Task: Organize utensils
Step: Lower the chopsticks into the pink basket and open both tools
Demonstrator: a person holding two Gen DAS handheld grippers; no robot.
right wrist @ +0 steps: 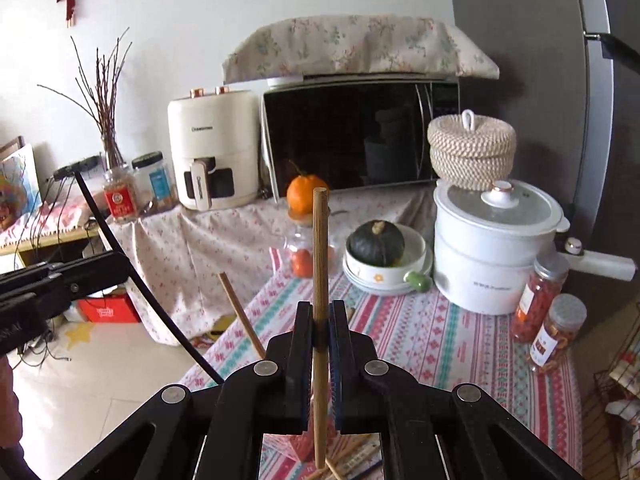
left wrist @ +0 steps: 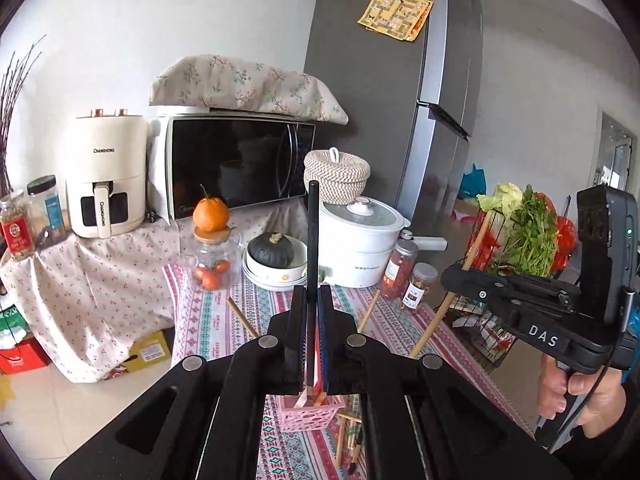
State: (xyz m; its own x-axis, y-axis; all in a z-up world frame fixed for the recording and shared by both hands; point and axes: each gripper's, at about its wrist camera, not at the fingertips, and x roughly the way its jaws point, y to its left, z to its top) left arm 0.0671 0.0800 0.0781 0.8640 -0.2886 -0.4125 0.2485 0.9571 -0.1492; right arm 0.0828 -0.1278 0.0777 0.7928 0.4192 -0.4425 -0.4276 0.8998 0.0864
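Left gripper [left wrist: 311, 300] is clamped on a dark chopstick [left wrist: 312, 240], pads pressed flat against it from both sides; the stick stands near upright in the left wrist view, its upper end clear of the fingers and its pale lower end showing below them, over the pink perforated holder [left wrist: 308, 414]. Right gripper [right wrist: 321, 316] is likewise clamped, on a light wooden chopstick [right wrist: 320, 256], also near upright, its lower end reaching down to the holder's opening at the bottom edge of the right wrist view; whether it touches the holder cannot be told. Both grippers are tilted somewhat below level and face the back of the surface [right wrist: 440, 344], which wears a striped patterned cloth. In the left wrist view the right gripper appears at the right edge, raised above the surface, with the person's hand [left wrist: 576, 396] wrapped around its handle from below. In the right wrist view the left gripper's body enters from the left edge, at similar height. More chopsticks [left wrist: 348, 436] lie loose on the cloth just beside the holder, and one light stick [right wrist: 240, 316] leans up to the left of the right gripper. Further back on the surface: a white pot [right wrist: 492, 248], a bowl holding a dark squash [right wrist: 376, 244], a glass jar topped by an orange [left wrist: 211, 214].
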